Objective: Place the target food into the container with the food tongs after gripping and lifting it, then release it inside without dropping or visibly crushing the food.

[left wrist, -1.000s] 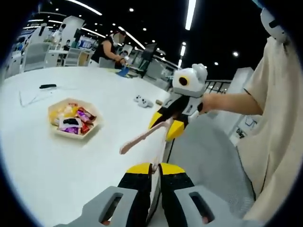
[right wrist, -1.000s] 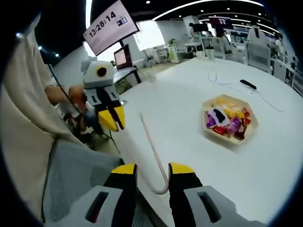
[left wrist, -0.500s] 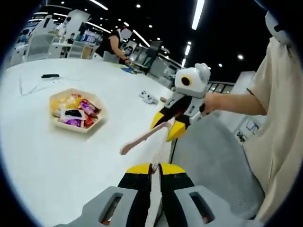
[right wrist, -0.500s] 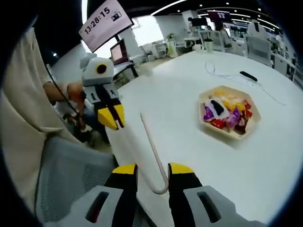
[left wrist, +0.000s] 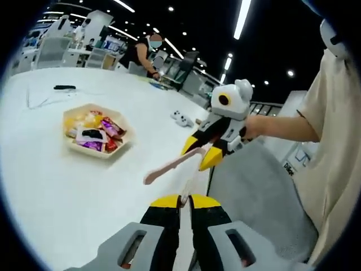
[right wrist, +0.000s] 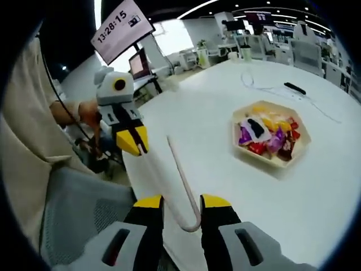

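Dark ceiling (left wrist: 186, 22) with strip lights, seemingly an open office.

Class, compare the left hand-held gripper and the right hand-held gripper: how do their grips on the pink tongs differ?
1. The left hand-held gripper has its jaws almost together; the right hand-held gripper has its jaws wider apart.
2. The left one pinches a thin arm end of the food tongs; the right one holds their curved bend.
Both have yellow-tipped black jaws.
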`<action>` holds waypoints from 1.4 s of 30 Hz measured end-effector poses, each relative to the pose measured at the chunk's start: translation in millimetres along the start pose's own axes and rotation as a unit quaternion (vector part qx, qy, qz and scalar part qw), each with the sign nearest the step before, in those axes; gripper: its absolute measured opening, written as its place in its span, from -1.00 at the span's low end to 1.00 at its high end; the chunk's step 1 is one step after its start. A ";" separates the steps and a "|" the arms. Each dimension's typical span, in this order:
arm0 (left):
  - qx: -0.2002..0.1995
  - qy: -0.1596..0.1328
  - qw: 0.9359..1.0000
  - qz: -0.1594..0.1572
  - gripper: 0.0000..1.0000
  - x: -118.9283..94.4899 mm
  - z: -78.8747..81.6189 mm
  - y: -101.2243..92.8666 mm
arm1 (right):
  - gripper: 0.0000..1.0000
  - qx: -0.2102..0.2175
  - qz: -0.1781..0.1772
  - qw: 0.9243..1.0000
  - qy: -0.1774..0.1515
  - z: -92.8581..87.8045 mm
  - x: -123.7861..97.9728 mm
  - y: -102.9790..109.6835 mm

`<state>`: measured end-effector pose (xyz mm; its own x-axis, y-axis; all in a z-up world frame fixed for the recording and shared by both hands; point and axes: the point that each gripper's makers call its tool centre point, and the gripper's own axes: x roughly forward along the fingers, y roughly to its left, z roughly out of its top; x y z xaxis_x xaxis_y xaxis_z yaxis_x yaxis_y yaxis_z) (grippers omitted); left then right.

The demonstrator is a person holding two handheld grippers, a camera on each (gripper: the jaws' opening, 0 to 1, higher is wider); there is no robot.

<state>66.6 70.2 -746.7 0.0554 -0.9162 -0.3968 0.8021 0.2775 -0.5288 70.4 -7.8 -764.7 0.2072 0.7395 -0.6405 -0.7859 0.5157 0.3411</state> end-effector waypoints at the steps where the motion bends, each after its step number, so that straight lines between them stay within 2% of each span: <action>1: -0.001 -0.001 1.000 0.000 -0.93 0.5 0.2 0.4 | -0.52 0.000 0.000 1.000 0.000 0.0 0.0 -0.6; 21: -0.009 0.005 1.000 0.003 -0.93 13.4 -0.3 14.4 | -0.51 0.011 0.007 1.000 0.005 -4.4 7.1 -19.5; 42: -0.022 0.024 0.999 0.006 -0.93 29.4 -14.5 31.5 | -0.50 0.026 0.020 0.999 0.021 -21.0 19.7 -36.1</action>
<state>84.9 56.2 -785.9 0.0356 -0.8983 -0.4379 0.7742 0.3018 -0.5563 90.6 -20.9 -804.1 0.1510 0.7409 -0.6544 -0.7615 0.5093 0.4009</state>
